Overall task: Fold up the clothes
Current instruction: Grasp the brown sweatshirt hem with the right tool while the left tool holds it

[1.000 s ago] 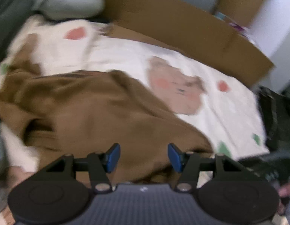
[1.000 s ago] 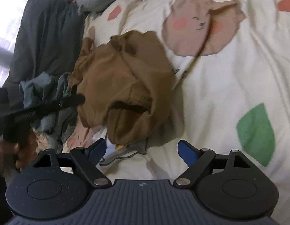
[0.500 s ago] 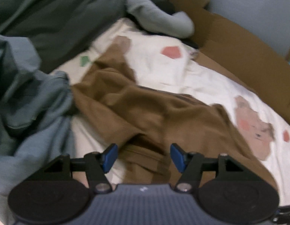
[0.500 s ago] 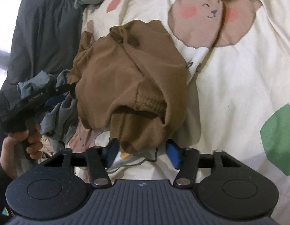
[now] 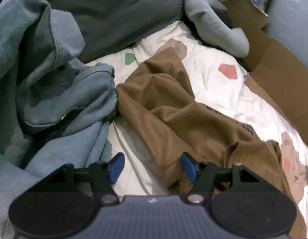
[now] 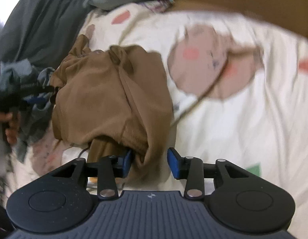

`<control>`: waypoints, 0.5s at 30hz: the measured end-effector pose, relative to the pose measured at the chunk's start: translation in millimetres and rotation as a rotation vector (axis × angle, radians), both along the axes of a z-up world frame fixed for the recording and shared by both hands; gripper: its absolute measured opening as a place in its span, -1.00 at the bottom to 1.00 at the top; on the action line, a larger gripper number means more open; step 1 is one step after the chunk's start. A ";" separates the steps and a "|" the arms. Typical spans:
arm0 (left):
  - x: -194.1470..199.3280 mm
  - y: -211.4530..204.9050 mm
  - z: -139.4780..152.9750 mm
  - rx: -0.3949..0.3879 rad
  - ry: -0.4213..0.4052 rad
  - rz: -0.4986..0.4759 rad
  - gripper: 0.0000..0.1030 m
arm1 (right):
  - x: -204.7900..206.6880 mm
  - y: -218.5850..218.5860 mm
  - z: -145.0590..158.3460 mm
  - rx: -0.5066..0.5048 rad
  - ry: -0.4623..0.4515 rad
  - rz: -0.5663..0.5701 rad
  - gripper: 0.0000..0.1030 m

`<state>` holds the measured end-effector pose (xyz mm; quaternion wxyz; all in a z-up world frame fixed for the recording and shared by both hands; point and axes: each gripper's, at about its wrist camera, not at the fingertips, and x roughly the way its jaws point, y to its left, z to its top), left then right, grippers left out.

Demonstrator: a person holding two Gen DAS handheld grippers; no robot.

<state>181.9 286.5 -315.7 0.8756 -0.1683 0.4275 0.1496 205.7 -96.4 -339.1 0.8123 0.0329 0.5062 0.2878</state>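
Right gripper [image 6: 149, 162] closing around a bunched hem of the brown garment [image 6: 106, 99], apparently to lift it for spreading; left gripper [image 5: 152, 166] gapes empty beside that garment's edge.

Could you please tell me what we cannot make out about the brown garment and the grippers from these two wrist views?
- Brown garment, right wrist view: bunched up, so its type and hem are hidden by its own folds.
- Right gripper, same view: jaws closing with a brown fold between; the right-hand pad's contact is unclear.
- Left gripper, left wrist view: whether its right-hand pad touches the cloth is unclear.
- Bedsheet: print blurred.
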 end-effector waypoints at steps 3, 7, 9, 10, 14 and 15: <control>4.7 0.5 1.3 -0.002 -0.009 0.003 0.27 | -2.6 8.0 10.8 -0.061 -0.101 0.044 -0.14; 7.4 1.3 -1.0 -0.017 -0.011 0.002 0.27 | -8.9 20.0 20.7 -0.129 -0.221 0.107 -0.14; 8.7 3.5 -2.6 -0.028 -0.014 -0.001 0.27 | -12.9 26.1 24.0 -0.145 -0.264 0.146 -0.14; 9.1 4.4 -2.7 -0.028 -0.016 -0.002 0.27 | -15.0 29.0 25.6 -0.150 -0.284 0.168 -0.14; 8.1 8.8 -2.8 -0.034 -0.018 0.013 0.27 | -25.0 40.1 33.9 -0.160 -0.358 0.250 -0.14; 7.6 10.0 -2.8 -0.038 -0.018 0.017 0.27 | -26.2 42.5 35.5 -0.157 -0.365 0.266 -0.17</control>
